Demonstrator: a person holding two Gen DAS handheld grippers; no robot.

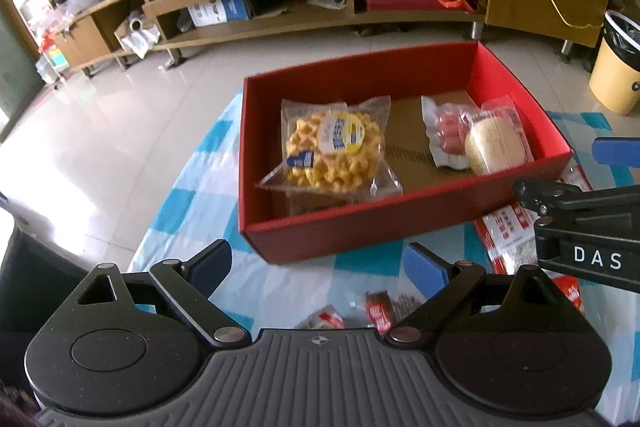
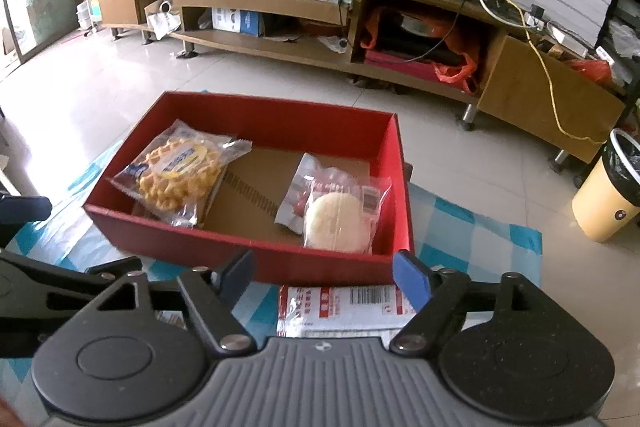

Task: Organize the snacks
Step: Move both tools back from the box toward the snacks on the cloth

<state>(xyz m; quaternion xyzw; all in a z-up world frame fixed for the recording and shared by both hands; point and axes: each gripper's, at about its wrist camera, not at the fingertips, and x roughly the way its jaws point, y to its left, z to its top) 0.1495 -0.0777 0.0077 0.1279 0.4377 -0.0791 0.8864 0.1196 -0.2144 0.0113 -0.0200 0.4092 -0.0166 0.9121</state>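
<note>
A red open box [image 1: 360, 223] stands on a blue-checked cloth [image 1: 188, 195]. Inside it, a wrapped yellow waffle [image 1: 334, 147] lies at the left, and a sausage pack [image 1: 444, 131] with a round pale cake [image 1: 496, 143] partly on it lies at the right. My left gripper [image 1: 318, 263] hangs open before the box's near wall, above small red-and-white wrapped snacks [image 1: 378, 307]. My right gripper [image 2: 324, 275] is open, its fingers either side of a flat red-and-white packet [image 2: 340, 311] lying on the cloth below, pads not pressing it.
A long wooden TV stand [image 2: 360, 7] with cluttered shelves and cables runs along the far side. A yellow waste bin [image 2: 608, 199] stands on the tiled floor [image 2: 100, 99] to the right. Part of the other gripper shows at each view's edge.
</note>
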